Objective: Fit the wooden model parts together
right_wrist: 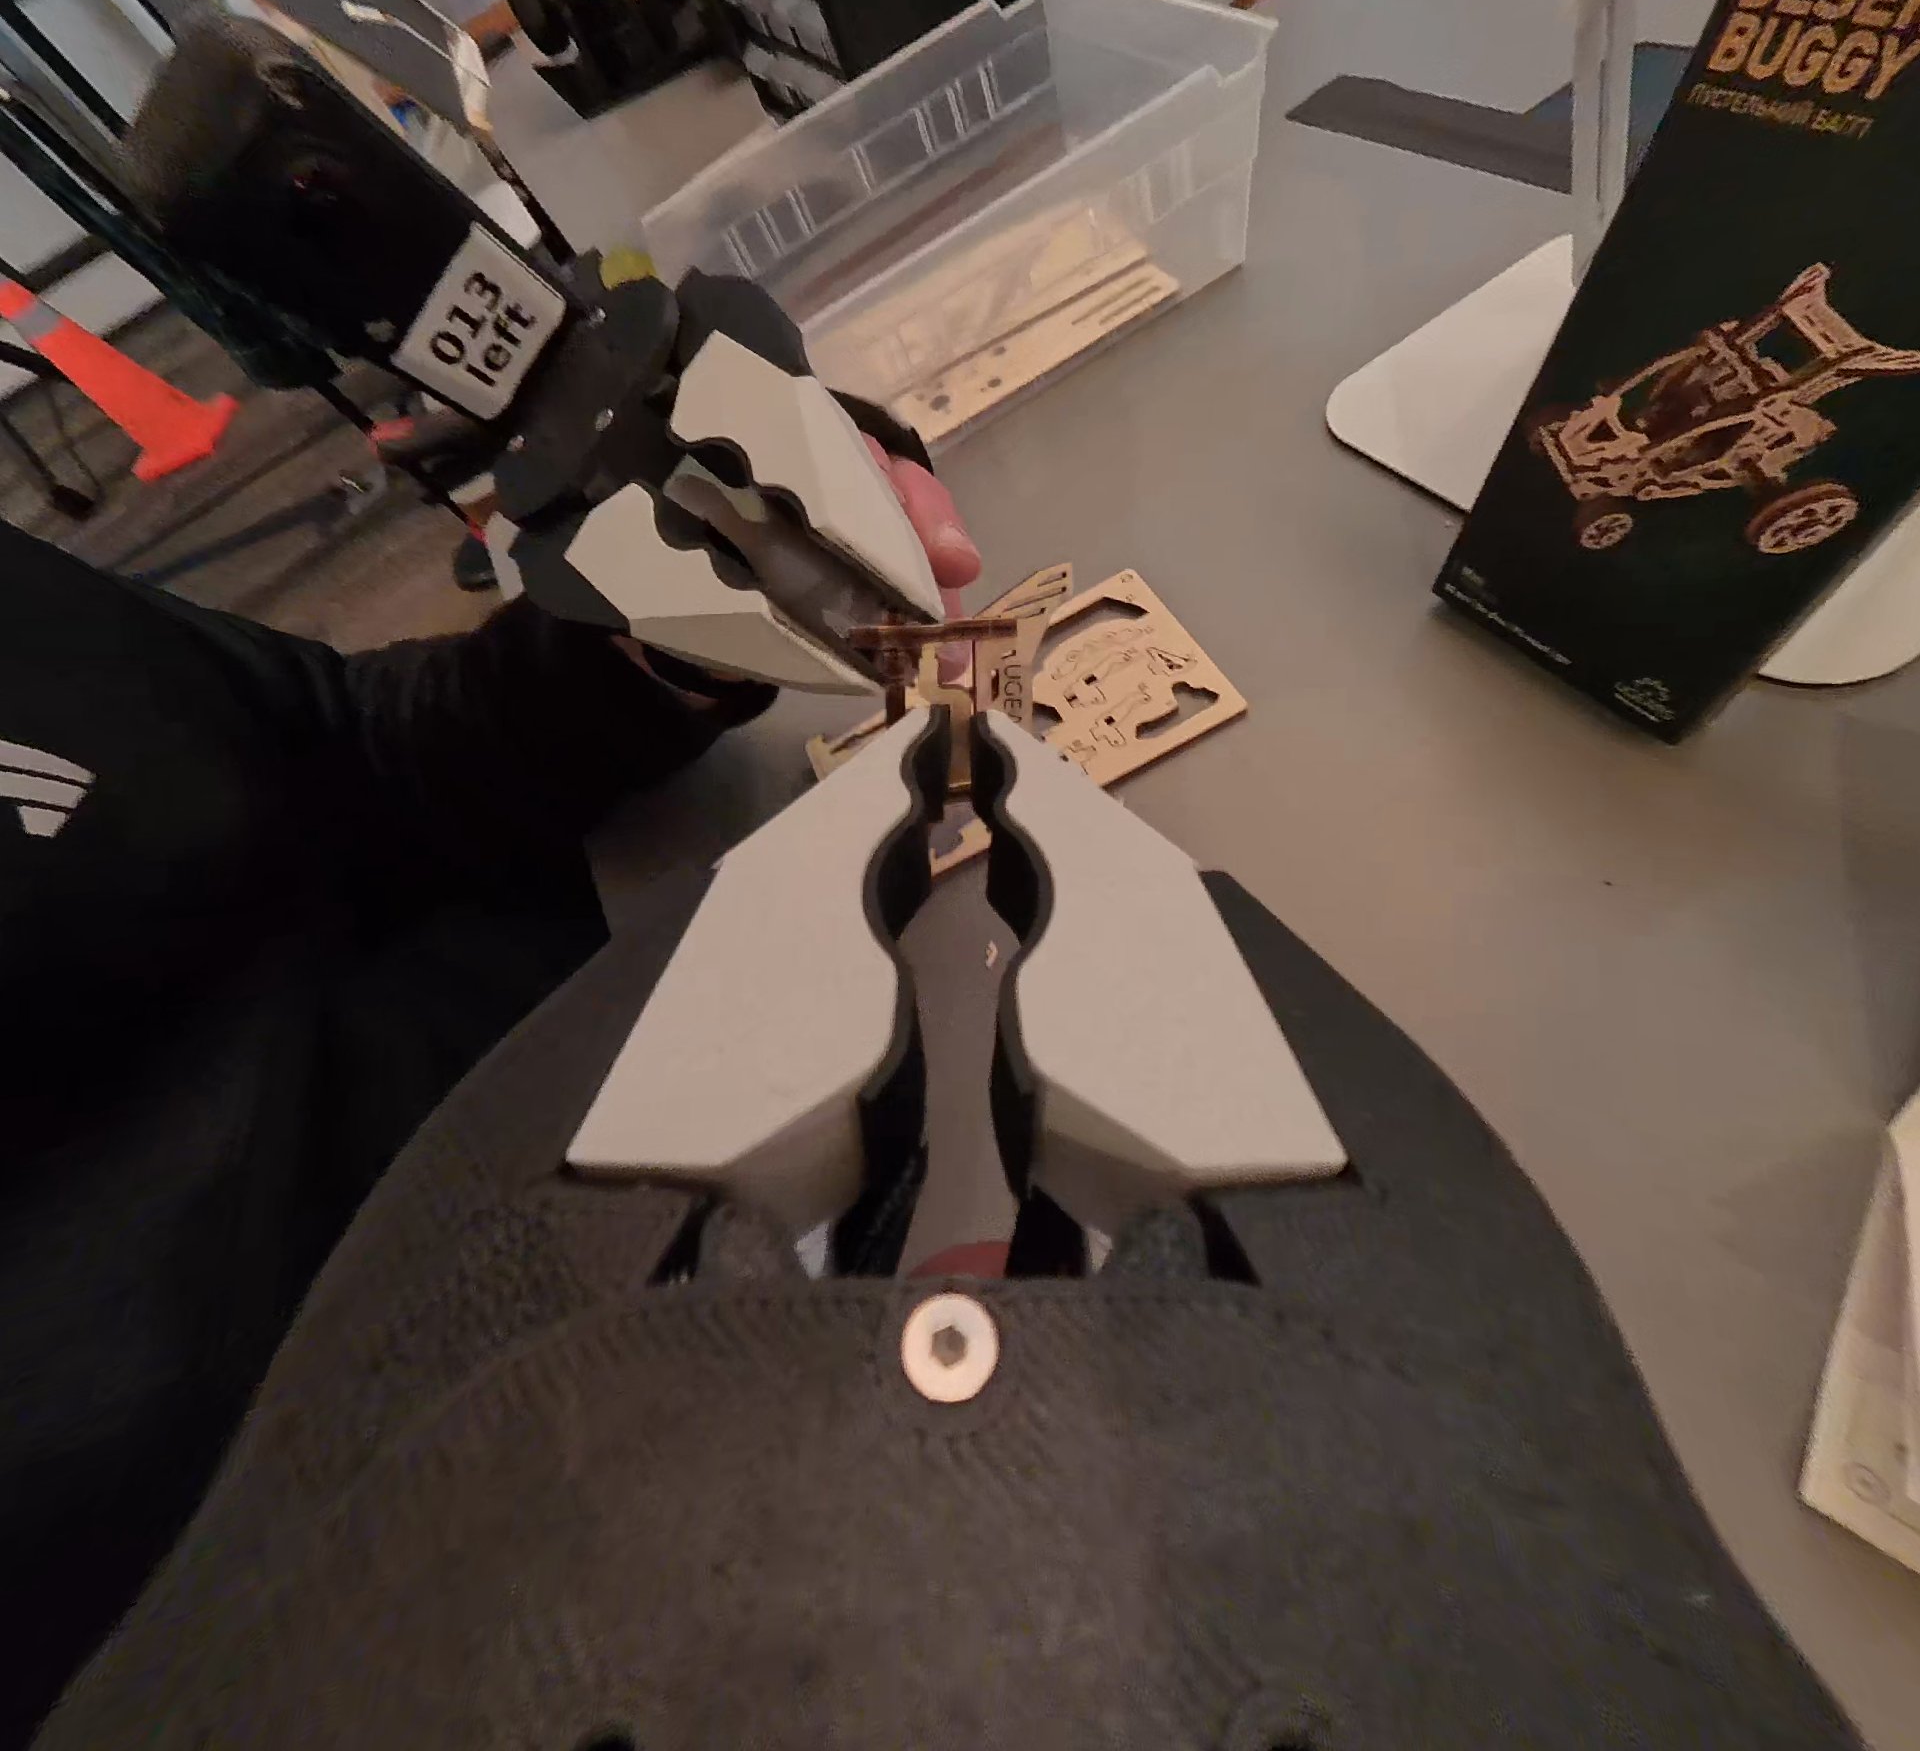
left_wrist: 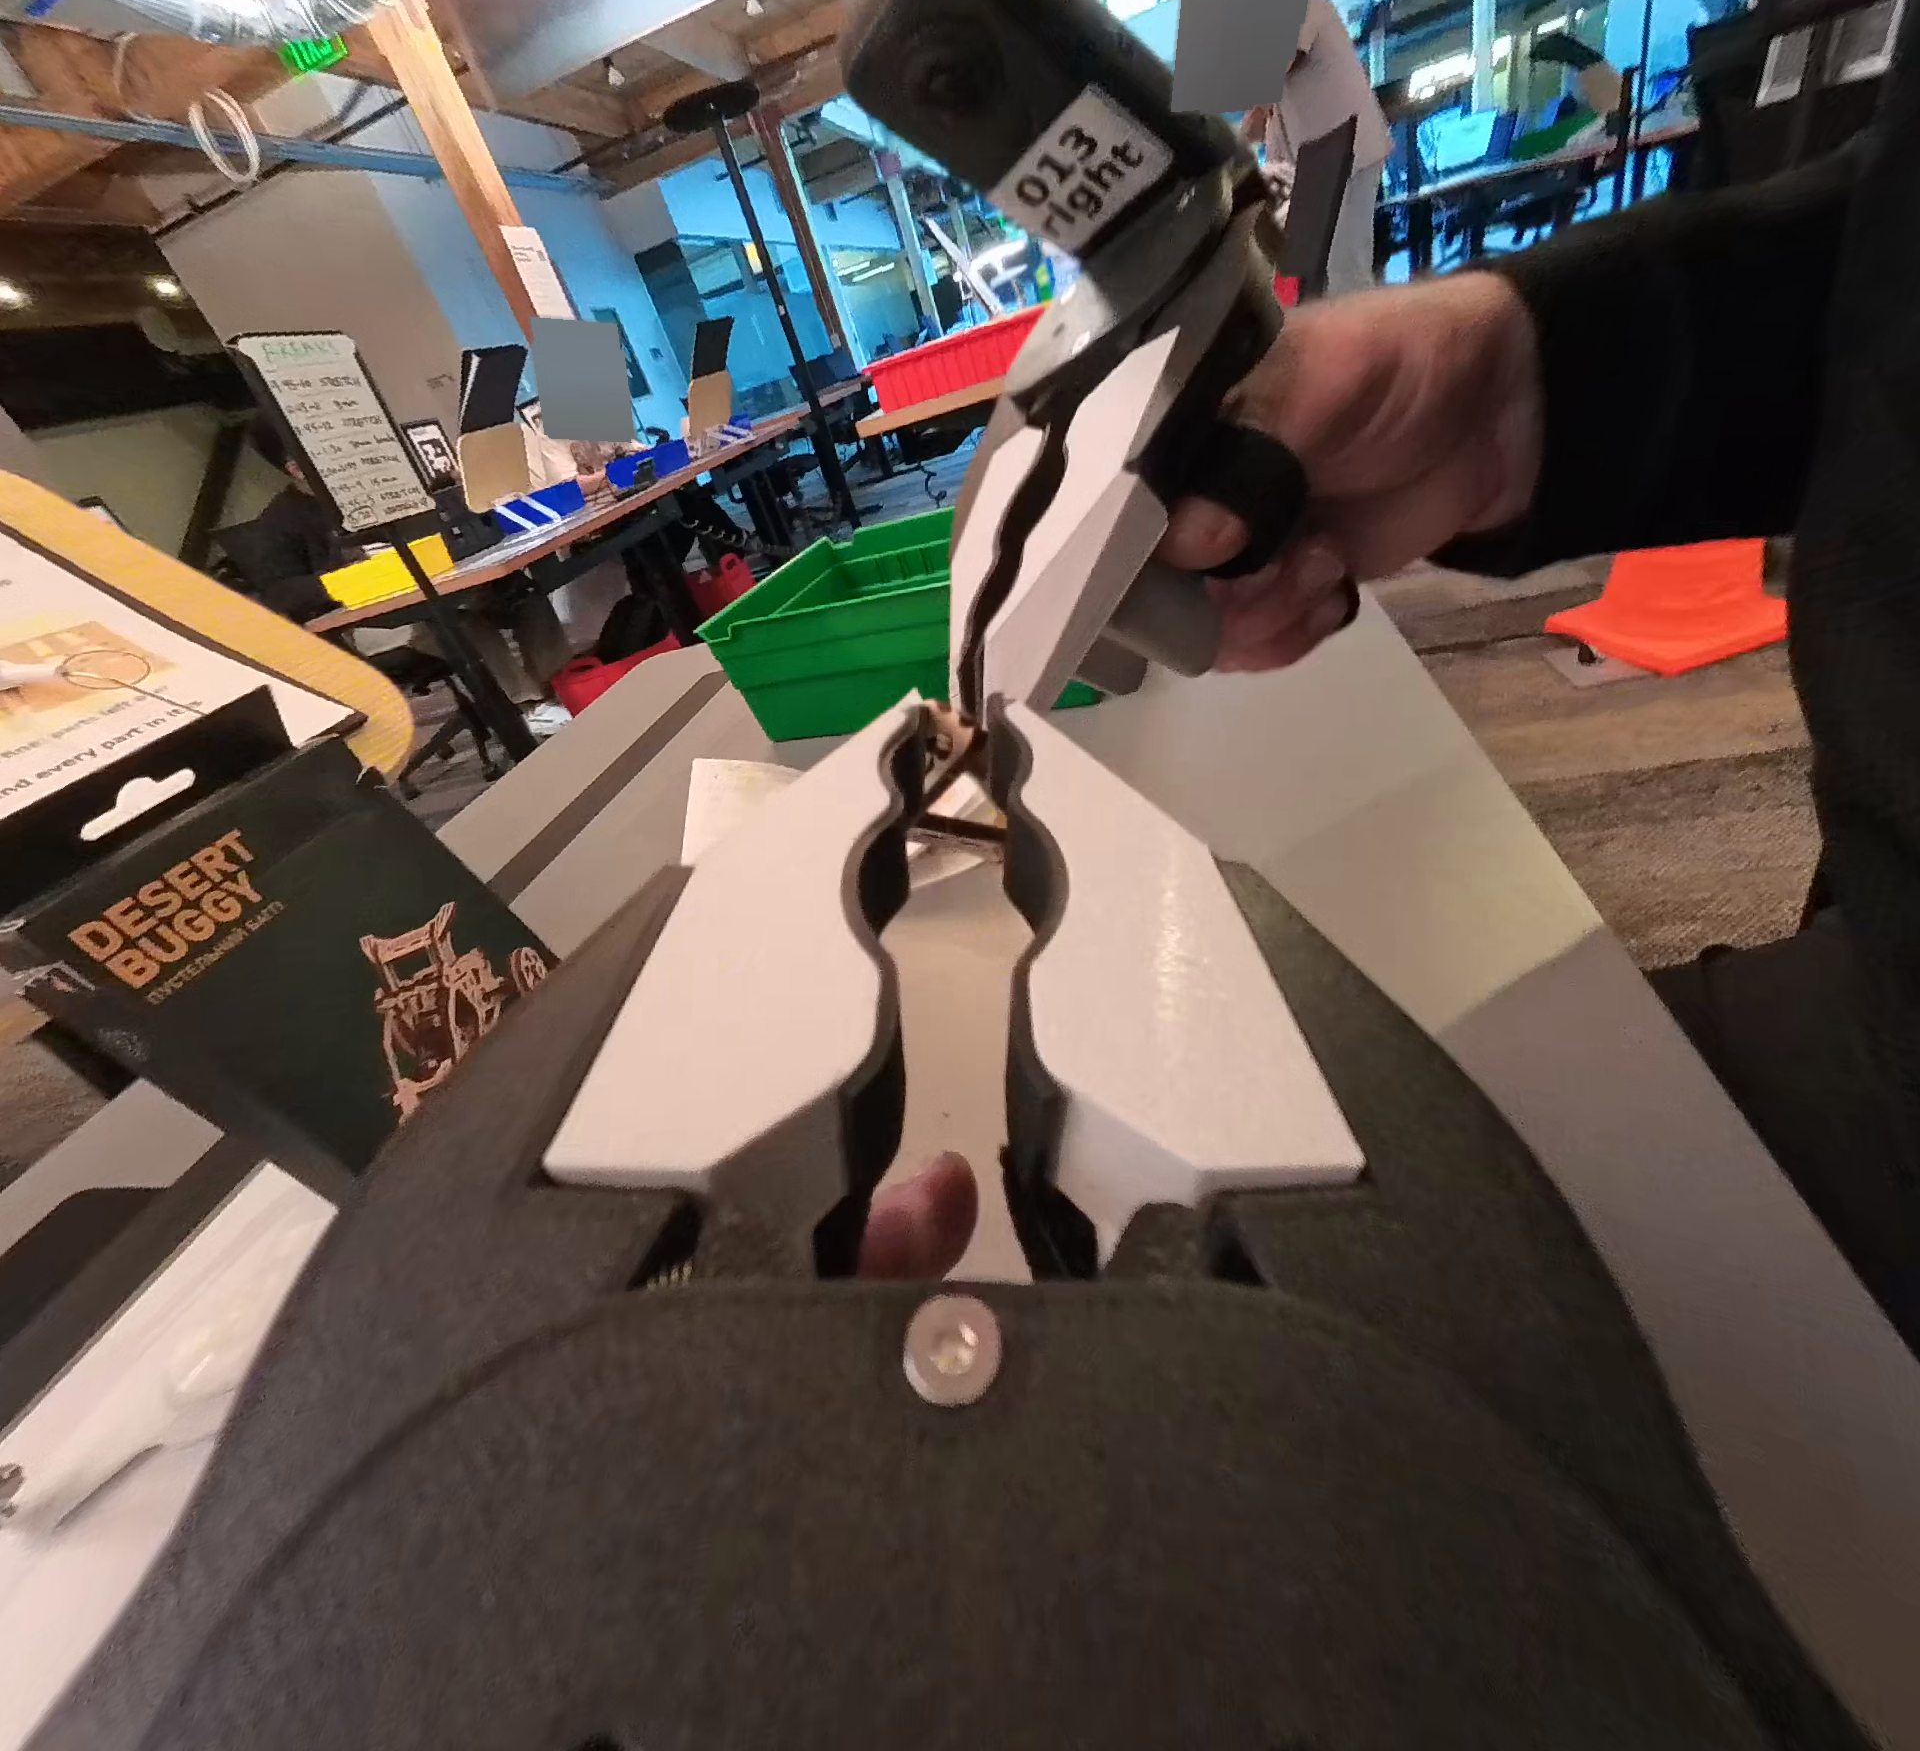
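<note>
Right gripper [right_wrist: 958,745] pinches flat part [right_wrist: 961,714]; left gripper [right_wrist: 902,652] pinches crossbar [right_wrist: 940,633]; parts touching above sheet [right_wrist: 1143,683]; bare table [right_wrist: 1403,870] rightward.

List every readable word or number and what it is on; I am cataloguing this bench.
I do not quote writing; these things bear it:
Tall black cardboard box: gold print.
White rectangular sticker on a black handle: black print.
Small upright pale wooden part: engraved letters.
Far whiteboard: handwriting, too small to read.
</note>
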